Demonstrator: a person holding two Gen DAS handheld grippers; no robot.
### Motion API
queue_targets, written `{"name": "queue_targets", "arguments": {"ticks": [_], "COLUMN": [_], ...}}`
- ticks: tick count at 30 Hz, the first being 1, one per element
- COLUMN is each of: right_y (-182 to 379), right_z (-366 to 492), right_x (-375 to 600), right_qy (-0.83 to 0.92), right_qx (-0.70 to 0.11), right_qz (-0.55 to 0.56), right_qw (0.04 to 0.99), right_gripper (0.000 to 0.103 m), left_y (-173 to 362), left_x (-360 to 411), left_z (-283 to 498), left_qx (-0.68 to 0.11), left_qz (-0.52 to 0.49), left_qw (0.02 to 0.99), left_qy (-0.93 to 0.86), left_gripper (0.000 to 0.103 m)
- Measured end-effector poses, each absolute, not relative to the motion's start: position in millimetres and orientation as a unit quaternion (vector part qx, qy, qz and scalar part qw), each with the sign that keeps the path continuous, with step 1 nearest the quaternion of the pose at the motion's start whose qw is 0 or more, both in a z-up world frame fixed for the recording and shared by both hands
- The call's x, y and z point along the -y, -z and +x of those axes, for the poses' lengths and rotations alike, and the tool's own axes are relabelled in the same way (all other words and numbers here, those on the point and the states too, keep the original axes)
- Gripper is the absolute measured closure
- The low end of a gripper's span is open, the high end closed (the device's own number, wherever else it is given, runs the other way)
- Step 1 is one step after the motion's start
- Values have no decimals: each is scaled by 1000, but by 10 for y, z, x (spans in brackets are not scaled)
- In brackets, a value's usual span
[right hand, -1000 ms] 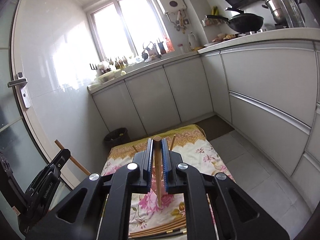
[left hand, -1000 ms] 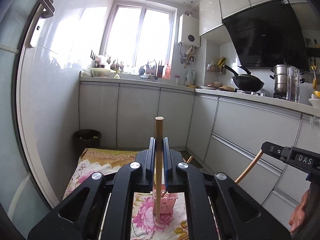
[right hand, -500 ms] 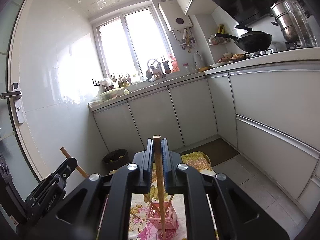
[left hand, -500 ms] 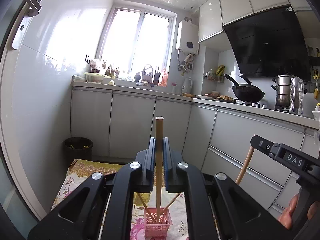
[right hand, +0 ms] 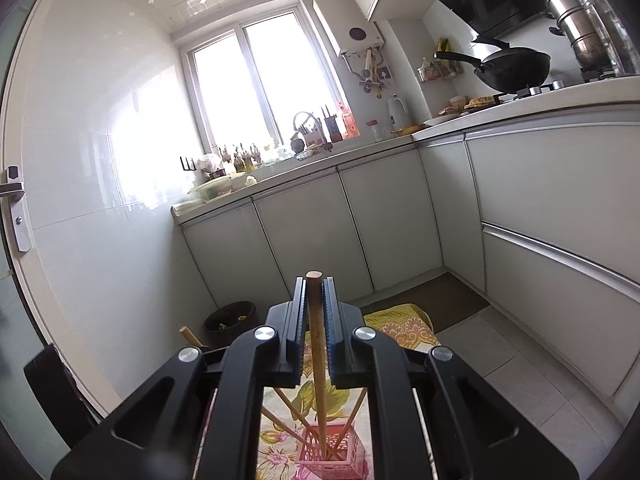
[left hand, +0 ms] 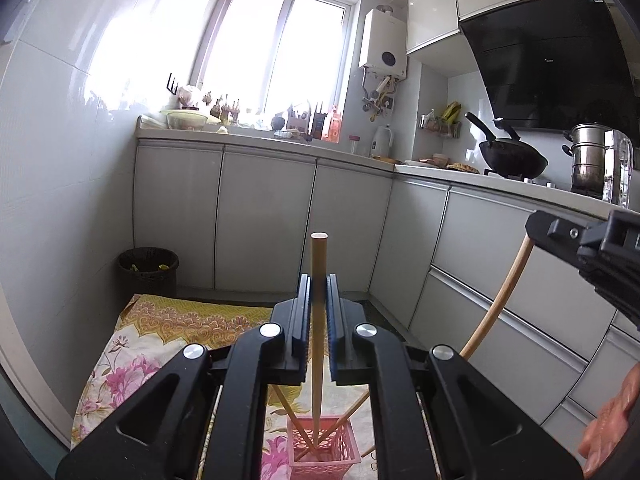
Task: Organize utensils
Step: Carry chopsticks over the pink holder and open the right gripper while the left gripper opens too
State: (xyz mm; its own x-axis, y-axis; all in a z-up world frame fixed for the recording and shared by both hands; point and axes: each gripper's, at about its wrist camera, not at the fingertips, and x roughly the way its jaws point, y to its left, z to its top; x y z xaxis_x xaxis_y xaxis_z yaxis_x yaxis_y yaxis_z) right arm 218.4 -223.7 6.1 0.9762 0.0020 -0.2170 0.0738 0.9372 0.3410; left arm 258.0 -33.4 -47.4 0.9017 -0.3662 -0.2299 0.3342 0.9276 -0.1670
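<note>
Left wrist: no legible writing; both hand-held grippers [left hand: 319, 292] [right hand: 315, 296] clamp chopsticks [left hand: 318, 320] [right hand: 316, 332].

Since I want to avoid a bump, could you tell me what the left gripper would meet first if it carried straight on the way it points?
Probably the grey cabinet doors under the window. The left gripper, shut on a chopstick, points only slightly downward, so it likely passes over the pink basket; depth is unclear.
</note>
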Motion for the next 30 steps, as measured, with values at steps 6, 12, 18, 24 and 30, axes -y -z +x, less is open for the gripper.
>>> {"name": "queue_targets", "arguments": {"ticks": [6, 12, 18, 24, 30], "right_y": [118, 250, 282, 443, 587], "right_z": [2376, 2516, 2573, 2615, 2628], "right_x": [2178, 2151, 2094, 2035, 1982], "right_qy": [21, 22, 24, 27, 30], "right_qx": [-119, -132, -131, -145, -170], "right_qz": [174, 181, 171, 169, 171], "right_qw": [977, 974, 976, 975, 970], "right_gripper": [95, 95, 95, 95, 94], "left_y": [623, 429, 224, 85, 136], "left_x": [256, 123, -181, -420, -413], "left_z": [2613, 2524, 2272, 2059, 2029], "left_qx": [-141, -115, -74, -40, -43], "left_qz": [-77, -100, -131, -146, -137], "left_qw": [967, 967, 973, 977, 981], "left_qy": [199, 203, 175, 150, 132], "left_gripper": [89, 65, 48, 24, 10]}}
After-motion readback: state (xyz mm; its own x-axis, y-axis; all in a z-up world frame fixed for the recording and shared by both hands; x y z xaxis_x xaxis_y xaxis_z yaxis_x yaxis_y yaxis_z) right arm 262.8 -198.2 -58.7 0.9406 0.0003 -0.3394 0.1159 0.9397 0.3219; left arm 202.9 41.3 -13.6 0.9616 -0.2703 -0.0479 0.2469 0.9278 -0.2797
